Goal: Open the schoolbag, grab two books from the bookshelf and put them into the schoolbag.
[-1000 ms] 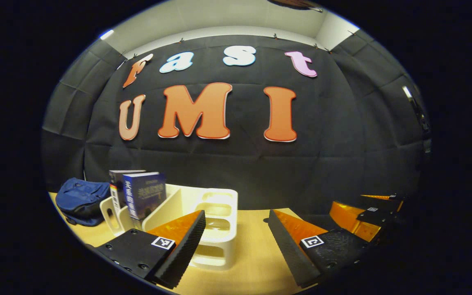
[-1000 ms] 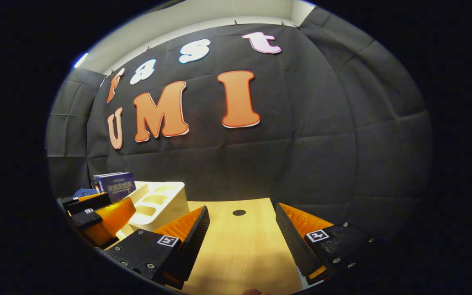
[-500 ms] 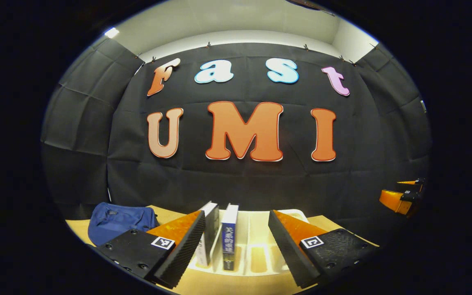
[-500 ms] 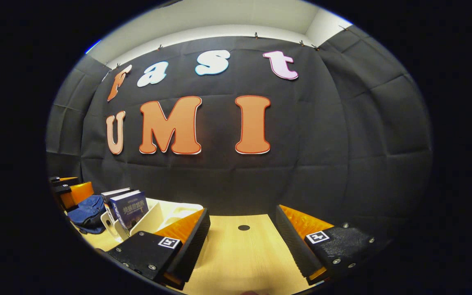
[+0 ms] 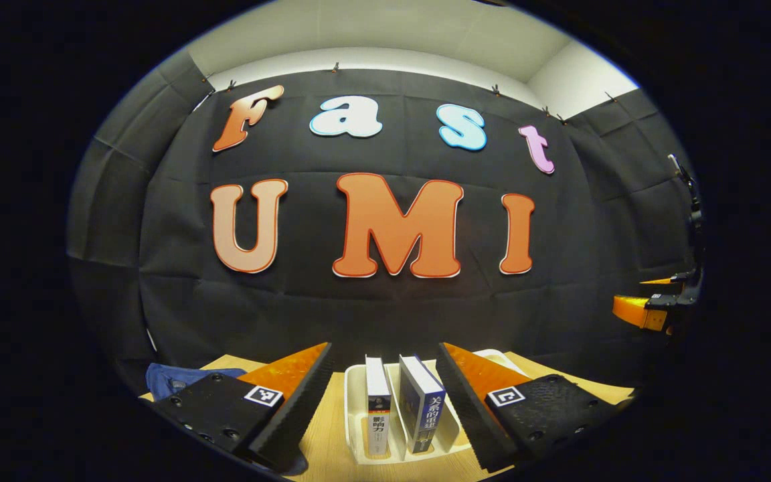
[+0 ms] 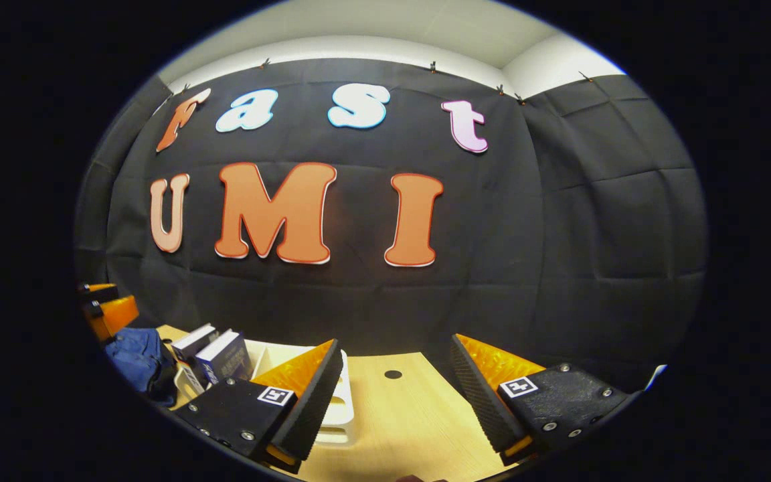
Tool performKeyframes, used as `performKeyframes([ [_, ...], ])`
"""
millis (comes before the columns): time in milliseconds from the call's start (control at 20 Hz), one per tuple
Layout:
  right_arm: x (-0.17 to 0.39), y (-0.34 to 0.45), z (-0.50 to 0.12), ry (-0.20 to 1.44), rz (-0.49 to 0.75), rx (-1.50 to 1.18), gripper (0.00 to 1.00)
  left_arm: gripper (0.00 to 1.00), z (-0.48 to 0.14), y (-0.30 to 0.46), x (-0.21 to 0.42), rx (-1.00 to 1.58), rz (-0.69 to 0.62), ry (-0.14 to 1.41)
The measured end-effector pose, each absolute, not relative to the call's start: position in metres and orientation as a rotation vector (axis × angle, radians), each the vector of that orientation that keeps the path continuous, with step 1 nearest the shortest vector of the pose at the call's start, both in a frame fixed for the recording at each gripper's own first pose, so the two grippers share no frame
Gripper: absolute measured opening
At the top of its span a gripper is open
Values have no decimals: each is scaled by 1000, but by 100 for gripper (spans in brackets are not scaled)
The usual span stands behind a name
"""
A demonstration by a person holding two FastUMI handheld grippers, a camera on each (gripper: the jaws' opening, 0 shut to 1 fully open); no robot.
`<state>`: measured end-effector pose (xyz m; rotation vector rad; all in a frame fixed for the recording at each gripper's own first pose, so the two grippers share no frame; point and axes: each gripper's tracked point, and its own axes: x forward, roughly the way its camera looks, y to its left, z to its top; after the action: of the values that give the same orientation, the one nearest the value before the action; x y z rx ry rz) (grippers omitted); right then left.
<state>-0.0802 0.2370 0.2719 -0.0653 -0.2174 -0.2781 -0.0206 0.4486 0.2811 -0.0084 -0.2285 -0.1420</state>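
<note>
My left gripper [image 5: 384, 351] is open, and the white bookshelf [image 5: 356, 402] lies straight ahead between its fingers. Two books stand upright in the shelf: a white-spined book [image 5: 377, 410] and, to its right, a blue book [image 5: 425, 410] leaning slightly. The blue schoolbag [image 5: 173, 377] peeks out behind the left finger, lying on the table; its zip is hidden. My right gripper [image 6: 395, 343] is open over bare wood, holding nothing. In the right gripper view the bookshelf [image 6: 341, 410], the two books [image 6: 223, 358] and the schoolbag [image 6: 136, 358] sit at lower left.
The wooden table [image 6: 399, 422] has a small dark hole [image 6: 393, 374] ahead of the right gripper. Black cloth walls close the booth behind the table. The right gripper [image 5: 650, 311] shows far right in the left gripper view; the left gripper [image 6: 108, 311] shows far left in the right gripper view.
The left gripper has swung left, so the shelf and books now sit between its fingers and the bag has slid to the edge. The right gripper has drifted slightly; both stay open.
</note>
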Motion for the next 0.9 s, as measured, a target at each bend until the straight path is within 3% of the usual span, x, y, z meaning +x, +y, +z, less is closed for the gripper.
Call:
performKeyframes([
  [50,-89,237,279,-228,-289,-44,96,95,283,447,-22,-4,-154,-232],
  [150,-100,223,291,-232,-317,-76,100,94,287,440,-27,-16,-176,-238],
  [200,-103,214,298,-245,-327,-136,95,95,287,434,-31,-23,-189,-238],
  [400,-113,194,336,-299,-357,-164,96,94,290,422,-48,-1,-159,-237],
  [800,-129,314,294,-223,-51,-17,97,94,301,436,-83,26,-49,-248],
  [850,-129,323,294,-228,-24,-1,100,95,301,439,-88,26,-32,-251],
  [900,-127,332,290,-228,1,2,96,94,299,441,-91,23,-18,-252],
])
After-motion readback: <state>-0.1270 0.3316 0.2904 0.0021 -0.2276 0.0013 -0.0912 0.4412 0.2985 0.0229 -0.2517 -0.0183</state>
